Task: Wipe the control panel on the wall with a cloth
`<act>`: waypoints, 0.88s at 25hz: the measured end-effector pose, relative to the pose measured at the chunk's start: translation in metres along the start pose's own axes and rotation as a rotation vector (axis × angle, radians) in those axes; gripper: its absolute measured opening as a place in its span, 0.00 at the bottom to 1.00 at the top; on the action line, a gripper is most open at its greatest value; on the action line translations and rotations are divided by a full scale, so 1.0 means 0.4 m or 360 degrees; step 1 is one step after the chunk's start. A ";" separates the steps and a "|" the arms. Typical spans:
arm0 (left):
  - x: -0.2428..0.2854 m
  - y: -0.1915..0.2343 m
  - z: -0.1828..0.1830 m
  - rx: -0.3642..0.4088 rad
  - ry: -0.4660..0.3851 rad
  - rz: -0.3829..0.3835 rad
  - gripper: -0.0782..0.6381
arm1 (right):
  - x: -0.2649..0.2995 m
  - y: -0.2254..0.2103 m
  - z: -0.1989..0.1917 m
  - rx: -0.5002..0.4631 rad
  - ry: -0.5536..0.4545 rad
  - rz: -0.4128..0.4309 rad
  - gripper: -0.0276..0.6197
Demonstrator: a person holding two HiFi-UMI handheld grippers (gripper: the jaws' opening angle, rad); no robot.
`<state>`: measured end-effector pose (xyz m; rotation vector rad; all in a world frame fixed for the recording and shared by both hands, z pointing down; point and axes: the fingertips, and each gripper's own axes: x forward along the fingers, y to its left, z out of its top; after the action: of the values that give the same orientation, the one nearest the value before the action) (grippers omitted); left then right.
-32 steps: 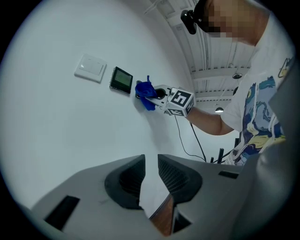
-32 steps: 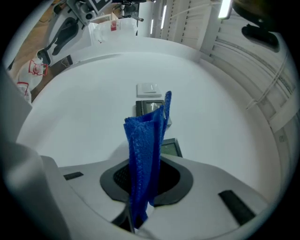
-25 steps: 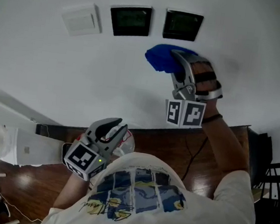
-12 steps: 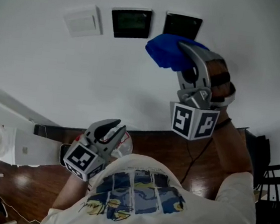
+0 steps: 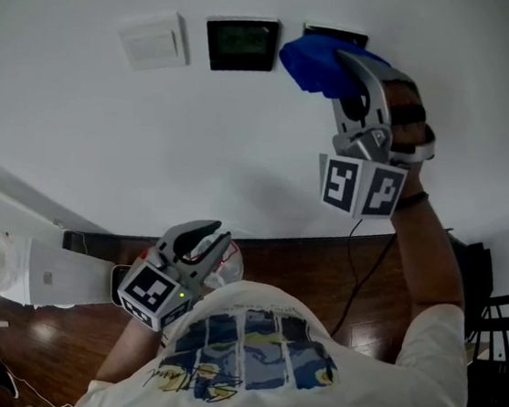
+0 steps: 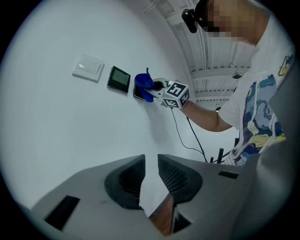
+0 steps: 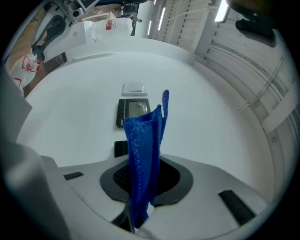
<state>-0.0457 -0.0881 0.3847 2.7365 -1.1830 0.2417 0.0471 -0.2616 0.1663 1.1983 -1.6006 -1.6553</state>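
1. The blue cloth (image 5: 316,65) is clamped between the jaws of the right gripper (image 5: 343,66). It is held high against the white wall (image 5: 108,125).
2. The cloth lies over a dark control panel (image 7: 121,148), which is mounted on the wall. Only a strip of that panel shows beside the cloth in the right gripper view, and only its top edge shows in the head view.
3. In the right gripper view the cloth stands up out of the jaws as a folded band and hides part of the wall beyond.
4. Just beside the covered panel is a second control panel (image 5: 242,43), dark with a faint greenish display and fully uncovered. Beyond that is a white wall switch (image 5: 152,40). The three units sit in a row on the wall.
5. The right hand (image 5: 407,125) grips the right gripper with the arm stretched up. That gripper's marker cube (image 5: 359,188) hangs below the hand.
6. The left gripper (image 5: 202,238) is held low, close to the person's chest and well apart from the panels. Its jaws stand a little apart with nothing between them. Only wall and a sliver of wooden floor (image 5: 303,259) show through the gap.
7. The person wears a white T-shirt (image 5: 309,361) with a blue print.
8. A thin dark cable (image 5: 366,267) trails down the wall to the floor under the raised arm.
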 end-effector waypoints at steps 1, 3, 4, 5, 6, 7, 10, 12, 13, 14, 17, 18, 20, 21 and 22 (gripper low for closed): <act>0.000 0.000 -0.001 -0.0001 0.0005 -0.0002 0.20 | -0.005 0.018 -0.002 0.0001 0.0003 0.0015 0.16; 0.002 -0.002 -0.003 -0.0002 0.0008 -0.0011 0.20 | -0.015 0.054 -0.006 0.0006 0.0007 0.0043 0.16; 0.004 -0.003 -0.003 -0.0002 0.0007 -0.0016 0.20 | -0.019 0.072 -0.008 0.0012 0.0008 0.0056 0.16; 0.007 -0.005 -0.003 -0.0002 0.0008 -0.0020 0.20 | -0.023 0.089 -0.009 0.0017 0.0007 0.0069 0.16; 0.009 -0.006 -0.003 -0.0002 0.0010 -0.0023 0.20 | -0.026 0.105 -0.009 0.0023 0.0005 0.0082 0.16; 0.012 -0.007 -0.004 -0.0002 0.0013 -0.0026 0.20 | -0.028 0.122 -0.010 0.0029 0.0002 0.0097 0.16; 0.018 -0.009 -0.008 -0.0003 0.0024 -0.0032 0.20 | -0.032 0.170 -0.011 0.0043 0.0002 0.0148 0.16; 0.021 -0.007 -0.010 -0.0007 0.0031 -0.0030 0.20 | -0.030 0.205 -0.016 0.0033 0.0008 0.0185 0.16; 0.023 -0.005 -0.012 -0.0009 0.0035 -0.0028 0.20 | -0.027 0.222 -0.020 0.0020 0.0010 0.0200 0.16; 0.024 -0.003 -0.014 -0.0012 0.0040 -0.0025 0.20 | -0.024 0.239 -0.025 0.0009 0.0013 0.0211 0.16; 0.026 0.000 -0.018 -0.0013 0.0048 -0.0020 0.20 | -0.018 0.263 -0.030 0.0012 0.0011 0.0220 0.16; 0.027 0.001 -0.018 -0.0014 0.0048 -0.0019 0.20 | -0.016 0.263 -0.030 0.0024 0.0009 0.0220 0.16; 0.028 0.003 -0.017 -0.0021 0.0045 -0.0011 0.20 | -0.014 0.260 -0.028 0.0041 0.0001 0.0220 0.16; 0.029 0.003 -0.017 -0.0021 0.0045 -0.0007 0.20 | -0.014 0.260 -0.027 0.0046 -0.0004 0.0221 0.16; 0.031 0.003 -0.016 -0.0020 0.0046 -0.0003 0.20 | -0.015 0.260 -0.027 0.0051 -0.0008 0.0223 0.16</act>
<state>-0.0388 -0.0964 0.3936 2.7141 -1.1709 0.2716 0.0388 -0.2774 0.2693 1.0724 -1.6797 -1.5511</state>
